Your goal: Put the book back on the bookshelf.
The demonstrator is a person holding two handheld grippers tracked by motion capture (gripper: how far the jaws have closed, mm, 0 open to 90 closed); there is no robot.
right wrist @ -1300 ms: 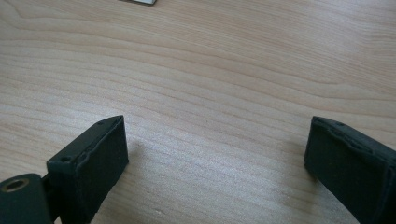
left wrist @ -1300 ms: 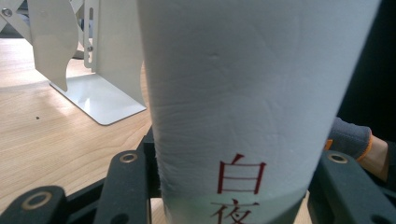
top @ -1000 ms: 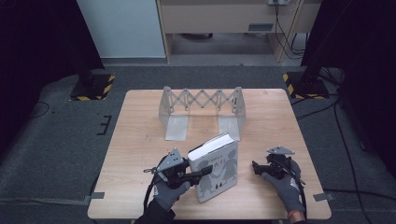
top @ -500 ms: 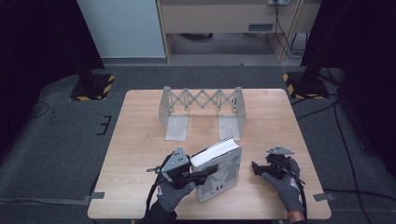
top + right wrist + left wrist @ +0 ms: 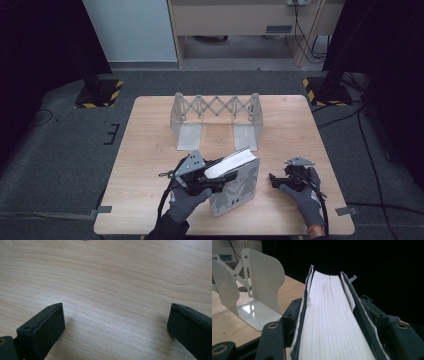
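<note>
Both jaws of the left gripper (image 5: 220, 176), just opening slightly, are clamping the book (image 5: 332, 322); the right gripper (image 5: 115, 325) is gaping wide, empty

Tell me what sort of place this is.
Probably a lab or recording studio: a lone wooden table on grey carpet, dark curtains around it, and black stands on hazard-striped bases at its far corners.

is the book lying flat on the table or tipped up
Tipped up: the book stands on one edge, page block up, between the left claw's jaws.
</note>
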